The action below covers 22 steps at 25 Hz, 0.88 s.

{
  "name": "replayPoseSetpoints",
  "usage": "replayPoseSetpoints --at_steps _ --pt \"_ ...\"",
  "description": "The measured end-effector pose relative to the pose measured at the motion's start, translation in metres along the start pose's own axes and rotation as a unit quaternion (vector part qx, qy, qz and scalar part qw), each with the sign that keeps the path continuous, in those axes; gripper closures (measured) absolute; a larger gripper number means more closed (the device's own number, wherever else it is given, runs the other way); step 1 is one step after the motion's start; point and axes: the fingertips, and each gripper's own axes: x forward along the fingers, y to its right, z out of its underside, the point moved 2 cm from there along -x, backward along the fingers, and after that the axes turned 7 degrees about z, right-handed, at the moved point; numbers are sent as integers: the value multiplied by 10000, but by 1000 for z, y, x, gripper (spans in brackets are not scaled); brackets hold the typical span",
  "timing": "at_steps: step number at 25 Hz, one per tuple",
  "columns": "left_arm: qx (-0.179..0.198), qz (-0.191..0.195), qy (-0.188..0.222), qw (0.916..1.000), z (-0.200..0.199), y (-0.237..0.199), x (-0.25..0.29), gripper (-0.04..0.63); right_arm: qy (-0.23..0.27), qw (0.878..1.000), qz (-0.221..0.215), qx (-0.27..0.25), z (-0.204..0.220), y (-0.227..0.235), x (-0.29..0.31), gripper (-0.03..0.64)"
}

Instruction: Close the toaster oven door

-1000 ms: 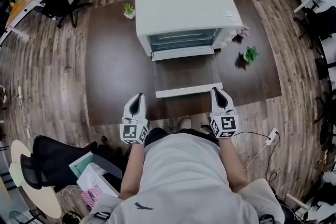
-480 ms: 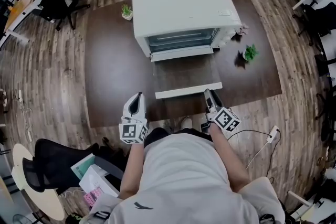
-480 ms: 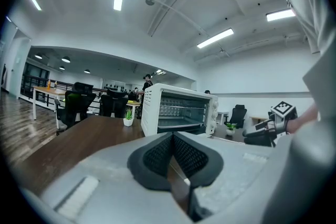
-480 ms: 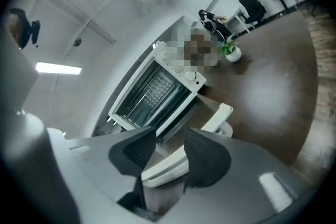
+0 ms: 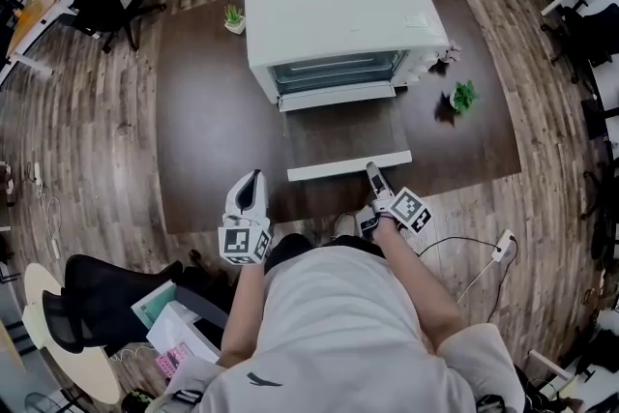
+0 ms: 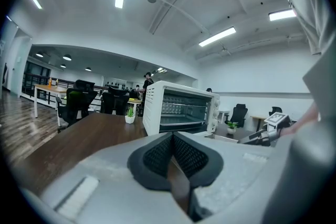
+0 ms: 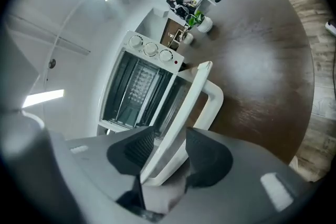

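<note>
The white toaster oven (image 5: 338, 14) stands at the back of the dark table (image 5: 213, 140), with its glass door (image 5: 343, 135) folded down flat toward me. The door's white handle bar (image 5: 329, 172) runs along the near edge. My right gripper (image 5: 371, 171) is turned on its side at the bar's right end. Its jaws are opening, with the handle (image 7: 181, 113) between the pads and a gap on one side. My left gripper (image 5: 251, 184) hovers at the table's near edge, left of the door. Its pads (image 6: 157, 155) are shut together on nothing.
A small potted plant (image 5: 237, 17) sits left of the oven and another (image 5: 462, 99) to its right. Office chairs ring the table; one black chair (image 5: 97, 295) is close at my lower left. Wooden floor lies beyond the table's near edge.
My right gripper has moved left and forward to the door handle's right end, rolled onto its side, and its jaws have spread round the bar. The left gripper has stayed put.
</note>
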Motion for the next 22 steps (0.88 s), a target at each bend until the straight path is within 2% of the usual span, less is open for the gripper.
replayPoseSetpoints --at_steps 5,15,22 --pt "0 19 -21 10000 0 0 3 591 -56 9997 73 232 2 6 11 538" --pt "-26 185 -118 9998 5 7 10 591 -110 9992 -157 363 -3 -6 6 554" --pt "177 765 -303 9965 22 38 18 591 -11 9986 -520 65 -20 -46 -4 551"
